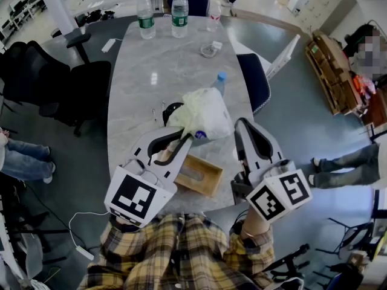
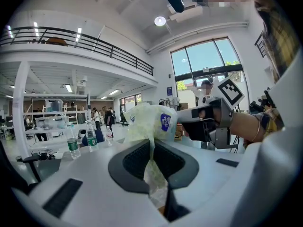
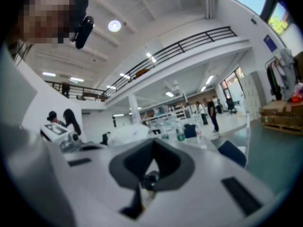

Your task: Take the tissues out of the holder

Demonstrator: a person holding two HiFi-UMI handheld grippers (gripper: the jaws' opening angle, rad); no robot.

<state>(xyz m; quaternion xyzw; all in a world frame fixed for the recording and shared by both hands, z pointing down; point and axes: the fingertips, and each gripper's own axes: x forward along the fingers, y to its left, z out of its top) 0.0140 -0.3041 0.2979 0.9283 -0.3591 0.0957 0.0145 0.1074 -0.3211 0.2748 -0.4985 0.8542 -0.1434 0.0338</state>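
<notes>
Left gripper point(image 1: 183, 139), jaws clamped on the trailing wrap of the tissue pack point(image 1: 204, 115), holds the pack just ahead of its tips and apparently clear above the wooden holder point(image 1: 205, 177), while the right gripper point(image 1: 242, 124), jaws together and empty, stands just beside the pack.

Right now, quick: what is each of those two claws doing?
Left gripper: closed on the tissue pack.
Right gripper: closed, with nothing visible between its jaws.
</notes>
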